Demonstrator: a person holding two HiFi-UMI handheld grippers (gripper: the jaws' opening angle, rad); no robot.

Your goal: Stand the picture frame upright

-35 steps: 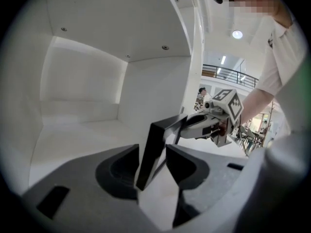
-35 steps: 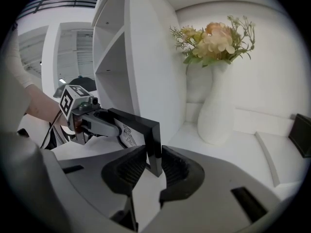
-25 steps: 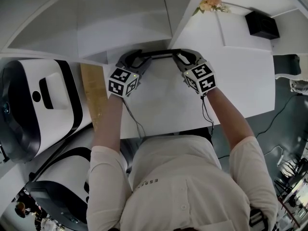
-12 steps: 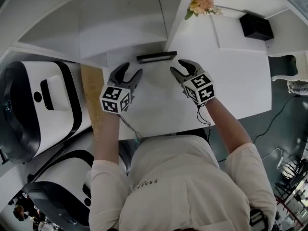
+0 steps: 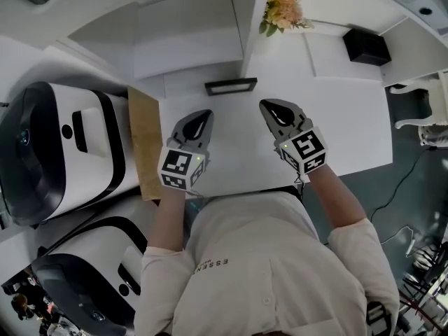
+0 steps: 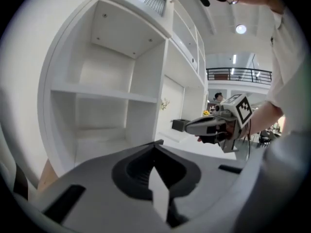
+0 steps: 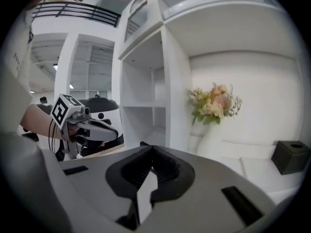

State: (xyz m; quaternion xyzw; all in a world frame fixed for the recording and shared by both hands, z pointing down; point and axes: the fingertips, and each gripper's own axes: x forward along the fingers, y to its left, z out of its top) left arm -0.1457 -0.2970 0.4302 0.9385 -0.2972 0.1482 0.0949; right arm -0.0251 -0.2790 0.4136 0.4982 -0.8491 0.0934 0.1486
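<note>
The picture frame [image 5: 230,86], dark-edged, stands upright on its own near the back of the white table [image 5: 350,124], in front of the shelf unit. My left gripper [image 5: 203,115] is shut and holds nothing, a short way in front of the frame and to its left. My right gripper [image 5: 268,106] is also shut and empty, in front of the frame and to its right. Neither touches the frame. In the left gripper view the closed jaws fill the foreground and the right gripper [image 6: 194,126] shows beyond them. The right gripper view shows the left gripper [image 7: 114,132] the same way.
A white shelf unit [image 5: 185,37] rises behind the table. A vase of flowers [image 5: 281,14] and a black box [image 5: 366,46] stand at the back right. A wooden board [image 5: 145,142] and large white-and-black machines [image 5: 56,152] lie left of the table.
Both grippers let go of the frame's ends, drew back toward the person and shut. The frame stays standing where it was left.
</note>
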